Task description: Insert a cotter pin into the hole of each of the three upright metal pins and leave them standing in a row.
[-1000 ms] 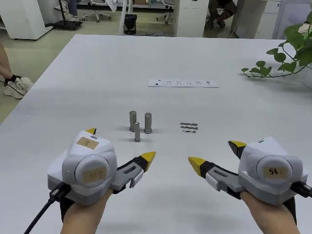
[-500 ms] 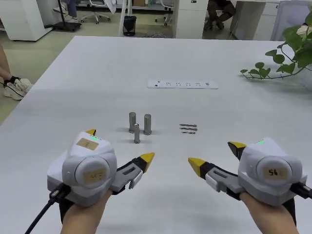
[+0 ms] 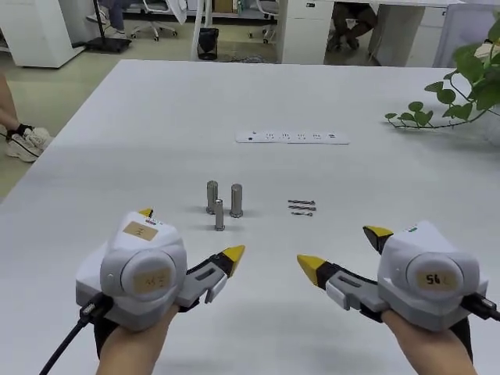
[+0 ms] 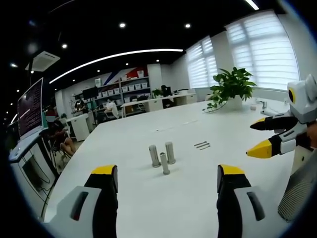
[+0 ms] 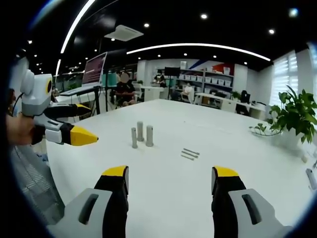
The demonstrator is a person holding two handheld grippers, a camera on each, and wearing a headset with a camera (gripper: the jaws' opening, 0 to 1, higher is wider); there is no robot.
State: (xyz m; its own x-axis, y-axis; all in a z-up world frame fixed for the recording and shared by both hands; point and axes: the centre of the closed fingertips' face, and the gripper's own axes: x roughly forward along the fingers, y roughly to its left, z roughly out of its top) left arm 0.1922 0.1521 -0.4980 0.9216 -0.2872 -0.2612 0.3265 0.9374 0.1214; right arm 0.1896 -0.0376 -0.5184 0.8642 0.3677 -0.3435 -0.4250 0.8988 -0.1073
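Note:
Three upright metal pins [image 3: 223, 201] stand in a tight cluster mid-table, also seen as metal pins [image 4: 162, 156] and metal pins [image 5: 141, 134]. Three small cotter pins [image 3: 301, 208] lie flat just right of them, also visible as cotter pins [image 4: 201, 145] and cotter pins [image 5: 188, 153]. My left gripper [image 3: 189, 234] hovers near the front left, open, with nothing between its yellow-tipped jaws. My right gripper [image 3: 344, 248] hovers at the front right, open and holding nothing. Both stay well short of the pins.
A white power strip [image 3: 293, 137] lies further back on the white table [image 3: 156, 125]. A leafy plant [image 3: 465, 82] trails over the table's right edge. Chairs and a dark bin [image 3: 208, 37] stand on the floor beyond the far edge.
The head camera has shifted slightly. The right gripper has drifted a little left and down; the left gripper, metal pins and cotter pins stay where they were.

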